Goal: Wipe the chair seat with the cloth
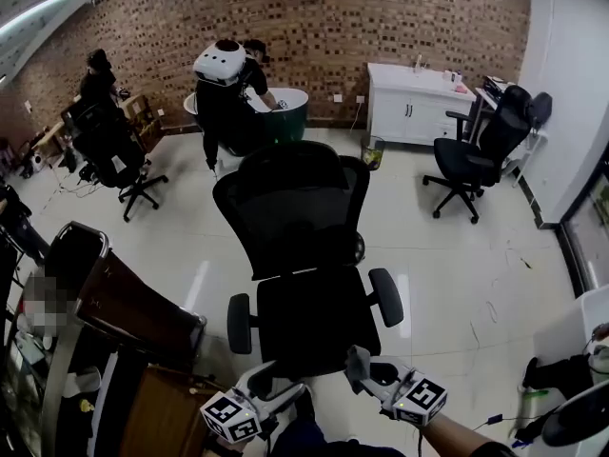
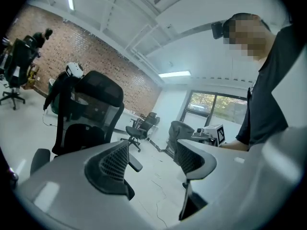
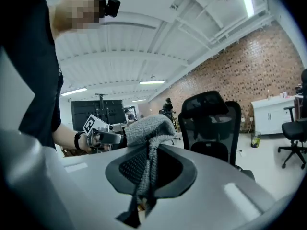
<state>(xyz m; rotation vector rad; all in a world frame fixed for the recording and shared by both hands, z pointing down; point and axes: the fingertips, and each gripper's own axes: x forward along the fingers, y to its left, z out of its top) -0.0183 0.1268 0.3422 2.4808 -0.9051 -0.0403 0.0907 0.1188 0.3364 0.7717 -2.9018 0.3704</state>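
Head view: A black office chair [image 1: 303,208] stands on the pale floor [image 1: 447,246], its dark seat [image 1: 319,317] facing the person. Both grippers are held just off the seat's front edge. The right gripper [image 1: 362,365] carries a grey cloth [image 1: 358,357], seen here only as a small tuft. The left gripper [image 1: 265,379] is beside it. The seat's front rim is partly covered by the two tools, and the dark surface shows no dirt that can be made out.

Left gripper view: The left gripper's jaws stand apart with nothing between them and only floor beyond. The cloth [image 2: 183,128] shows across the gap, bunched in the other tool, with the chair off to the left. The seat is largely screened by the gripper's body.

Right gripper view: The right gripper is clenched on the cloth [image 3: 149,128], a fold pinched between the jaws and a rounded wad standing above them. It looks like soft, light, looped fabric. It would likely flop and bunch, not hold a flat face, so a pinch across a thick fold with a good pad left free looks the sound way to hold it. A pinch at a thin edge could let it slip out when dragged over the seat. How much cloth hangs below the jaws is hidden. The seat is cut off here, and only the backrest [image 3: 211,116] shows.
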